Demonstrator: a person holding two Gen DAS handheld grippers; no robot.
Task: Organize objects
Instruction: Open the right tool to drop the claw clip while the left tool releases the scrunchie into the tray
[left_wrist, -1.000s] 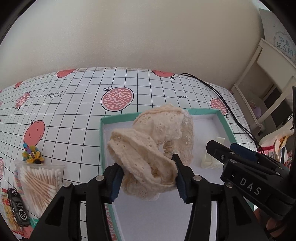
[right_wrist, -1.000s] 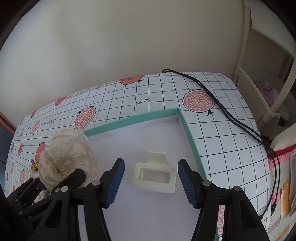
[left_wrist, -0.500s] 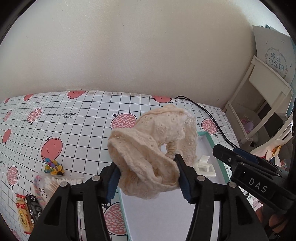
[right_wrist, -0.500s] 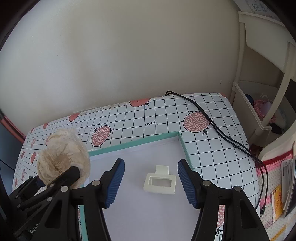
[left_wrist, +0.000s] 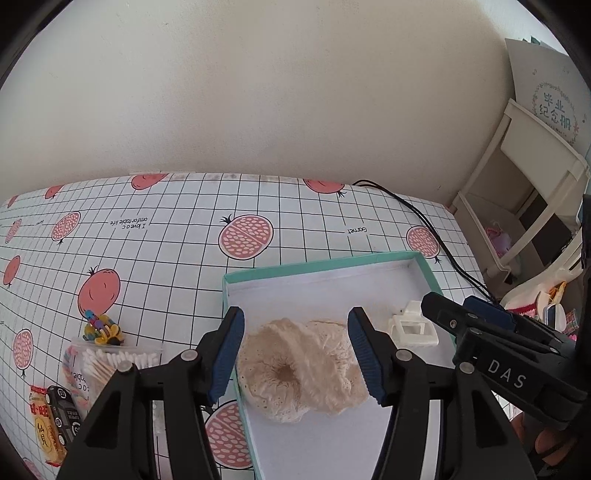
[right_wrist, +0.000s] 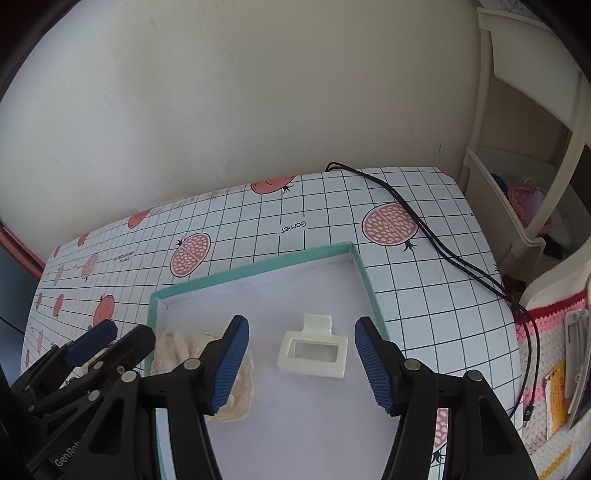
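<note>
A cream lace scrunchie (left_wrist: 301, 365) lies on the white floor of the teal-rimmed box (left_wrist: 317, 263), at its left side. My left gripper (left_wrist: 295, 354) hangs open above it, fingers apart on either side and not touching the fabric. A white rectangular hair claw clip (left_wrist: 413, 328) rests further right in the same box. In the right wrist view the clip (right_wrist: 313, 350) lies between the spread fingers of my open right gripper (right_wrist: 301, 363), which holds nothing. The scrunchie (right_wrist: 207, 369) shows partly behind the right gripper's left finger, and the box rim (right_wrist: 255, 266) runs behind.
Left of the box lie a bag of cotton swabs (left_wrist: 107, 363), colourful small hair clips (left_wrist: 101, 330) and a snack packet with a black item (left_wrist: 51, 417). A black cable (right_wrist: 443, 254) crosses the table's right side. A cream shelf unit (left_wrist: 524, 206) stands off the right edge.
The left gripper opened and let go of the scrunchie, which now lies in the box. Both grippers have risen compared with one second ago; the right one stayed open over the clip.
</note>
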